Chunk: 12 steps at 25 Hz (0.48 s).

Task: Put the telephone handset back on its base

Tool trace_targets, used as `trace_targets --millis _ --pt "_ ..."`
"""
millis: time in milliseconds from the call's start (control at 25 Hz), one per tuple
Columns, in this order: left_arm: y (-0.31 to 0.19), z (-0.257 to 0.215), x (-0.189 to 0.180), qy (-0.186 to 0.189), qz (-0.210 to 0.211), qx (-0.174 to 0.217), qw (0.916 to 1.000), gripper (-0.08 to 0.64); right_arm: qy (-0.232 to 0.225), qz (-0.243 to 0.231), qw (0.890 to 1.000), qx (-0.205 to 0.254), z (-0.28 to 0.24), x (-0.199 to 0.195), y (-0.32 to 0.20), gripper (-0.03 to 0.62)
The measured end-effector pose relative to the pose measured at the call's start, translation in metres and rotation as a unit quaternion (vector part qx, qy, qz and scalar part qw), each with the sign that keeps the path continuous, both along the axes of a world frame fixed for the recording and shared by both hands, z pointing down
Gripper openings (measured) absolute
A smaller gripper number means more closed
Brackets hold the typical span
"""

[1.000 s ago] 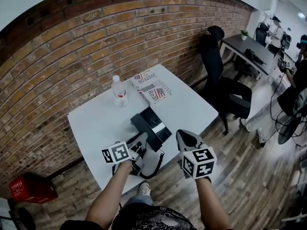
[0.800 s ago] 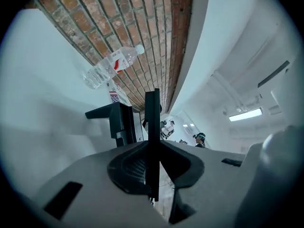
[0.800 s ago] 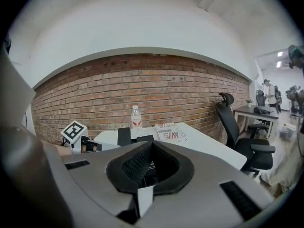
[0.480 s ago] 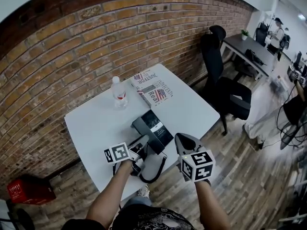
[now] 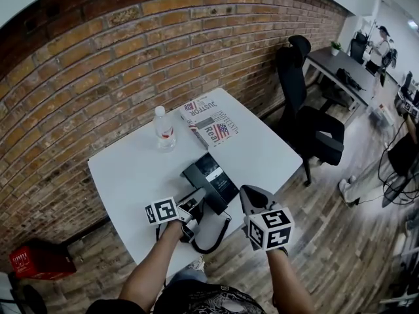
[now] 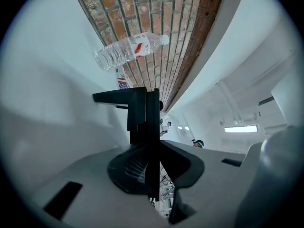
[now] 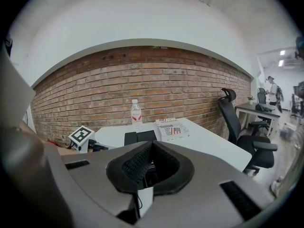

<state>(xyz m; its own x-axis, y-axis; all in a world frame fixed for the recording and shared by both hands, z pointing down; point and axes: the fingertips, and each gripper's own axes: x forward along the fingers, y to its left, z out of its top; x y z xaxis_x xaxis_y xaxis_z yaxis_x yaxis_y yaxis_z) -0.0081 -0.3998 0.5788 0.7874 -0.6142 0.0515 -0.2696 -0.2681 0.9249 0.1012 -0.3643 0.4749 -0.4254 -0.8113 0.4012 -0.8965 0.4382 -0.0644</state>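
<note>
Because the handset (image 6: 137, 109) is pinched edge-on in our left gripper (image 6: 154, 151), it hangs level at seven o'clock of the base (image 5: 209, 178), ready, we judge, for cradling. Our right gripper (image 5: 254, 195), jaws together and empty, hovers at five o'clock.

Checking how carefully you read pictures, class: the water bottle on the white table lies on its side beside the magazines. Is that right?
Not quite. The water bottle stands upright, cap up, beside the magazines on the white table. The head view shows it.
</note>
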Motion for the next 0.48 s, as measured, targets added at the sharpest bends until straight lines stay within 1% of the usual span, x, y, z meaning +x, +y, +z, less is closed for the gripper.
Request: trace_targets --millis 240,360,480 --pt "-0.0042 0.0075 -0.0039 0.004 -0.002 -0.006 1.0000 0.074 0.002 0.001 1.000 -0.003 0.0038 -0.0019 -0.0014 0.002" --pt "-0.0062 0.0082 -0.0063 0.003 -0.002 0.000 1.0000 0.074 0.003 0.002 1.000 -0.005 0.0050 -0.0020 -0.0022 0.002" --pt "-0.0056 0.0079 -0.0050 0.023 0.000 -0.015 0.9996 0.074 0.002 0.003 1.000 -0.005 0.0049 -0.0028 -0.0021 0.002"
